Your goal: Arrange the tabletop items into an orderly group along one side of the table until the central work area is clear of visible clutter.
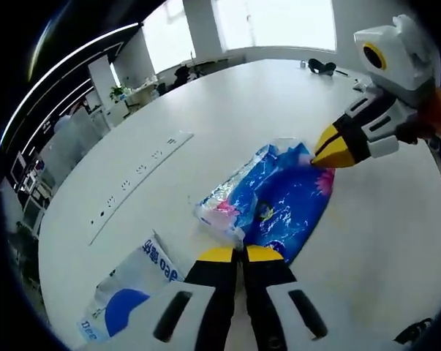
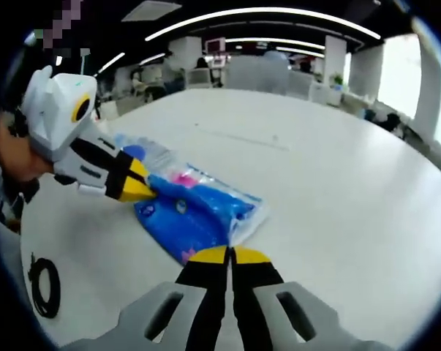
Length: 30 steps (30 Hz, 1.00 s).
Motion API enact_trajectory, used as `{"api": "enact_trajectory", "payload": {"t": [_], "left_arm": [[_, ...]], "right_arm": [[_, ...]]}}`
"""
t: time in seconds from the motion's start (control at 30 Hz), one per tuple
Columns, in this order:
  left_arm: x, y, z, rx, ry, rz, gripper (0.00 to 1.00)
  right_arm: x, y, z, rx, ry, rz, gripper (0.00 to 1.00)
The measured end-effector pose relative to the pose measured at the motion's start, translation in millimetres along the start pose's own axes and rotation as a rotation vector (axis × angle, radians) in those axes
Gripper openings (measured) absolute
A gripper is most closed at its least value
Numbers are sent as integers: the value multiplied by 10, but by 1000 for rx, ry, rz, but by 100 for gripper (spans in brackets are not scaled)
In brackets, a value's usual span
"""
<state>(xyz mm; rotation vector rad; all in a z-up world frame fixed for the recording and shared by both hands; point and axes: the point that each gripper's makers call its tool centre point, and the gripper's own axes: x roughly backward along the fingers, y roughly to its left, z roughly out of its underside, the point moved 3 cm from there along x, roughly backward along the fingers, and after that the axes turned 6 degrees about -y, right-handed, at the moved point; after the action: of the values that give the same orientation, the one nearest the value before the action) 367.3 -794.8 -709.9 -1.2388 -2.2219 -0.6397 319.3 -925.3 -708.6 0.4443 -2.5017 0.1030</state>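
Left gripper (image 1: 240, 252) at 6 o'clock of the left gripper view, yellow tips pressed together at the near edge of the blue printed bag (image 1: 282, 205); looks pinched on the bag's edge, though the film between the tips is not clearly visible. Right gripper (image 1: 331, 155) comes in at 2 o'clock, jaws closed, tip on the bag's far corner. In the right gripper view the same setup mirrored: right gripper (image 2: 230, 255) at 6 o'clock, tips together at the bag's near end (image 2: 198, 212), left gripper (image 2: 137, 187) at 9 o'clock touching the opposite end. Bag lies flat, mid-table on the white round table (image 1: 227, 102), crinkled clear plastic at one end. A second white-and-blue bag (image 1: 129, 292) sits at 7 o'clock of the left gripper view, just beside the left gripper and apart from the blue one, nearer the table edge. Inset strip of sockets (image 1: 143, 172) at 10 o'clock, dark item (image 1: 321, 66) far at 1 o'clock, black cable (image 2: 44, 287) at 8 o'clock of the right gripper view. Progress judged early: blue bag is in the central area, no grouping at one side visible yet; both bags left to line up along an edge.
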Motion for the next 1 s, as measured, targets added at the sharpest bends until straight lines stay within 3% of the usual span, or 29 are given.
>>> {"api": "enact_trajectory", "payload": {"t": [0.43,1.0], "left_arm": [[-47,109,-14,1,7,-44,3],[-110,195,-46,36,9,-67,7]], "right_arm": [[-191,-105,-116,8,-11,10,0],[-262,-142,-159,21,-4,20,0]]}}
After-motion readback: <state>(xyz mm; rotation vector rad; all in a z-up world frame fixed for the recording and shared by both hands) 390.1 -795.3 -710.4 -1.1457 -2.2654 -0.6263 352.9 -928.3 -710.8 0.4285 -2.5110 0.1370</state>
